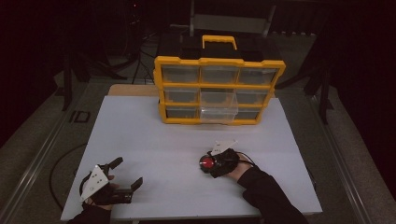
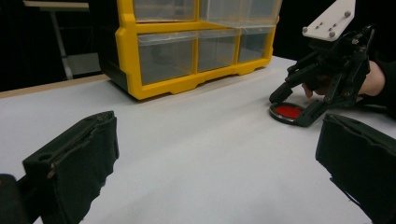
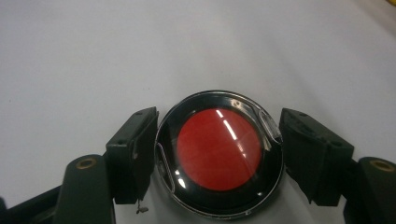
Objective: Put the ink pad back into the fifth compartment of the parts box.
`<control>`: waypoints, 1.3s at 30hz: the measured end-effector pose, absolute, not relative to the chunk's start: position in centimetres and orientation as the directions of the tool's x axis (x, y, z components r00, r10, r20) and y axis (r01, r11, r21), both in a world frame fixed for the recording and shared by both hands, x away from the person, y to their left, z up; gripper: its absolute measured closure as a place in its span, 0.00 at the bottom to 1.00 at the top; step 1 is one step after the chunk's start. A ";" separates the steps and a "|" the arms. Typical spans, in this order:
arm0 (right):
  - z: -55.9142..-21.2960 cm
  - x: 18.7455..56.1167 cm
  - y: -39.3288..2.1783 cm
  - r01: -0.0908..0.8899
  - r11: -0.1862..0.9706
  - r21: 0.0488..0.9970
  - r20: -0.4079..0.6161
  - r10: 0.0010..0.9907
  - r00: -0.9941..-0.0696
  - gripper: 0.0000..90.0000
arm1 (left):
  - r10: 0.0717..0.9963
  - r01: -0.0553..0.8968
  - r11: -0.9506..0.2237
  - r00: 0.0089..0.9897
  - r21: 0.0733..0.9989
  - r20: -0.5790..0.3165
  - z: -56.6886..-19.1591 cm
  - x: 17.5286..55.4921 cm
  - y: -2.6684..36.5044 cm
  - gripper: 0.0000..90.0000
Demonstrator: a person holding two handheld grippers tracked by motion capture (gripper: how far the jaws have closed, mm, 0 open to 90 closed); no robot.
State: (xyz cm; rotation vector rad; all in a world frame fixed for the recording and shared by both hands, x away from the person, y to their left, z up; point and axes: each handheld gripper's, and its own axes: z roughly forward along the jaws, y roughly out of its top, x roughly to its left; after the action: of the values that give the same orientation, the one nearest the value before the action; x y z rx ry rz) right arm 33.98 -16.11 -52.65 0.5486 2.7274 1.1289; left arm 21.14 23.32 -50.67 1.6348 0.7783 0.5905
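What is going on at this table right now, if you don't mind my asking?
A person holds a gripper in each hand. The right gripper is closed around a round red-centred disc that lies flat on the white table, one of its fingers on each side. The left gripper rests open near the table's front left corner, holding nothing. A yellow drawer organizer stands at the far side, one middle drawer pulled partly out.

The left hand-held gripper (image 2: 219, 158) is gaping over the counter (image 2: 201, 140); at two o'clock, the right hand-held gripper (image 2: 299, 109) is clamping a red disc (image 2: 287, 112), with a yellow organizer (image 2: 187, 84) at twelve.
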 end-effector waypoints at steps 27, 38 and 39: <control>-47.8 33.1 -17.1 0.236 0.691 0.683 -0.023 0.343 -0.939 0.34 | 0.759 0.181 -0.103 0.650 0.978 -0.040 -50.8 21.3 23.3 0.00; -44.8 32.7 -17.4 0.202 0.700 0.685 -0.045 0.317 -0.947 0.34 | 0.757 0.178 -0.110 0.652 0.978 -0.034 -50.8 21.3 23.2 0.00; -44.5 32.7 -17.4 0.199 0.701 0.685 -0.048 0.316 -0.948 0.34 | 0.758 0.178 -0.111 0.652 0.978 -0.033 -50.7 21.3 23.2 0.00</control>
State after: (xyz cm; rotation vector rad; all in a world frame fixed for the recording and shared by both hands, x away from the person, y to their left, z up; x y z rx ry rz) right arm 32.73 -17.44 -44.51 0.4185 2.7458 1.0774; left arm 21.26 23.23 -50.75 1.6419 0.7798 0.5871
